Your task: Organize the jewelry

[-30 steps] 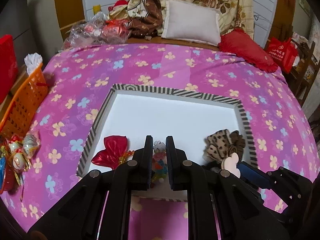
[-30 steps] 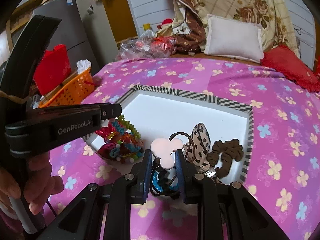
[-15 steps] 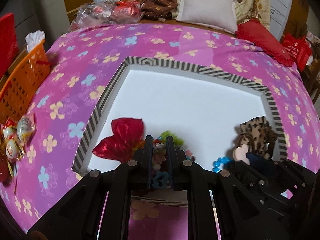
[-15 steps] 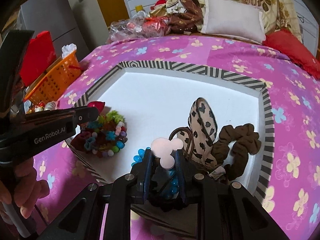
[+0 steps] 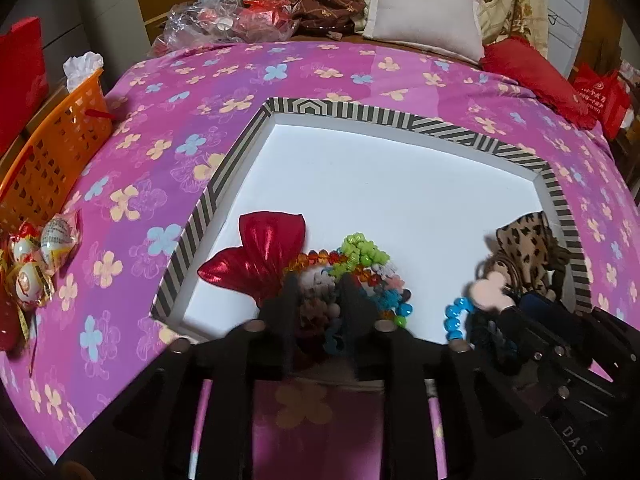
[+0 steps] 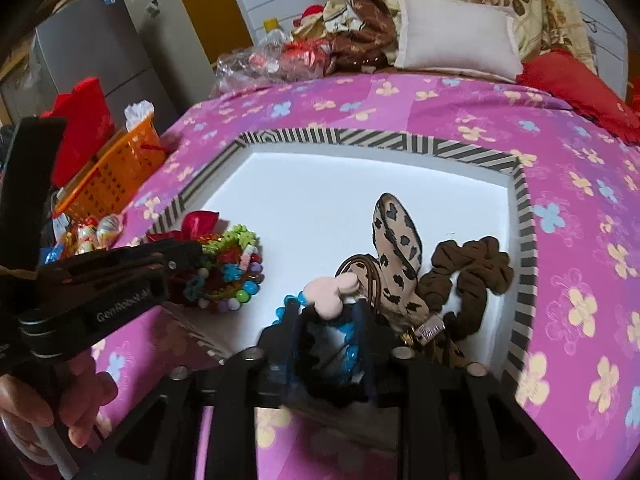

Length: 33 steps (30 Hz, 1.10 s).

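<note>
A shallow white tray with a striped rim (image 5: 400, 120) (image 6: 360, 138) lies on the pink flowered bedspread. My left gripper (image 5: 320, 300) (image 6: 188, 254) is low at the tray's near left. Its jaws are opening around a pile of colourful bead bracelets (image 5: 360, 256) (image 6: 232, 272) that rests on the tray floor beside a shiny red bow (image 5: 260, 252). My right gripper (image 6: 326, 320) is at the near middle, jaws opening, with a blue bead bracelet (image 6: 288, 304) (image 5: 454, 316) and a pink mouse-shaped charm (image 6: 328, 292) between them. A leopard-print bow (image 6: 396, 256) and a brown scrunchie (image 6: 472, 276) lie just right of it.
An orange basket (image 5: 52, 152) and foil-wrapped sweets (image 5: 32, 264) sit at the bed's left edge. A white pillow (image 5: 424, 8), a red cushion (image 5: 532, 76) and plastic bags (image 5: 224, 24) line the far end. A hand (image 6: 80, 400) holds the left gripper's handle.
Both grippers have come down to the tray's near edge. Their jaws, shut on the bracelets a moment ago, now stand wider apart, and the bracelet pile lies on the tray floor.
</note>
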{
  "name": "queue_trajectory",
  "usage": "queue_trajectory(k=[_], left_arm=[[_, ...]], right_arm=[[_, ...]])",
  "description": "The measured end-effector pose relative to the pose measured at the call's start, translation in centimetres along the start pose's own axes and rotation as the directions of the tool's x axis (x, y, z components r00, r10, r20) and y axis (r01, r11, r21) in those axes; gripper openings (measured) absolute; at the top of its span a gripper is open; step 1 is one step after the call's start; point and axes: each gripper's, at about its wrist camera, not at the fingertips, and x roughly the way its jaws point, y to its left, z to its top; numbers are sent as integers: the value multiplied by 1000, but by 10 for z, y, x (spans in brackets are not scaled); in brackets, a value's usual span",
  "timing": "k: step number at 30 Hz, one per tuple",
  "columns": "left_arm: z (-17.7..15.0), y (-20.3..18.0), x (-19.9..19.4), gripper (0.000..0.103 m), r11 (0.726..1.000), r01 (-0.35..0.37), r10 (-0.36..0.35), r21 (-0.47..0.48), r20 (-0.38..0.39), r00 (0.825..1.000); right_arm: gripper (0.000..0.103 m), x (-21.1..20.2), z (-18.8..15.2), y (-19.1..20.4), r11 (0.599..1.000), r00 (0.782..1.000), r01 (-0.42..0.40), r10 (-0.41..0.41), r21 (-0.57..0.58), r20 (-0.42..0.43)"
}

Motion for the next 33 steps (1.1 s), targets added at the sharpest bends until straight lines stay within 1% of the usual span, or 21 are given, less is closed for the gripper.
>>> queue_trajectory(k=[1,2,3,5,8,10,15,18,20,22,23,27,33], left_arm=[[-1,0,-2,38,1000,1,-1,-1,6,1000],[-2,0,-6,43,1000,1,-1,-2,14,1000],[-4,0,-10,47,1000,-2,2,-1,25,1000],[-6,0,-17,52,1000,-12,12,3,38,999],[-11,1,-29,56,1000,-22,22,1,61,998],[-15,3,-38,60,1000,-23,23,-6,75,997],[-25,4,-63,60,999,-49,49,-5,126,991],[-32,5,-77,60,999,-50,51,-8,148,988],[-36,6,-86,60,999,-53,54,-12,164,985],[-40,7,-96,60,998,-57,59,-15,183,981],[-42,8,-100,60,998,-60,62,-18,191,980],[-51,8,-116,60,998,-58,63,-29,218,974],[-63,6,-137,60,997,-66,72,-31,239,968]], right_arm=[[42,-5,-1,1,1000,1000,-1,1,1,12],[42,-10,-3,3,1000,1000,0,0,-2,23],[42,-13,-4,4,1000,1000,3,-3,-4,28],[42,-21,-6,9,1000,999,11,-11,-9,39],[42,-34,-12,14,1000,998,14,-14,-3,64],[45,-42,-15,17,1000,997,17,-17,3,80],[46,-57,-21,21,999,994,36,-36,10,101],[46,-68,-25,22,999,992,45,-48,25,117],[51,-74,-27,23,998,990,54,-57,28,129],[66,-82,-29,26,997,986,70,-73,25,149],[67,-86,-30,27,997,984,75,-78,23,158],[67,-95,-35,35,996,981,92,-91,4,170],[68,-109,-44,41,995,979,98,-95,-3,182]])
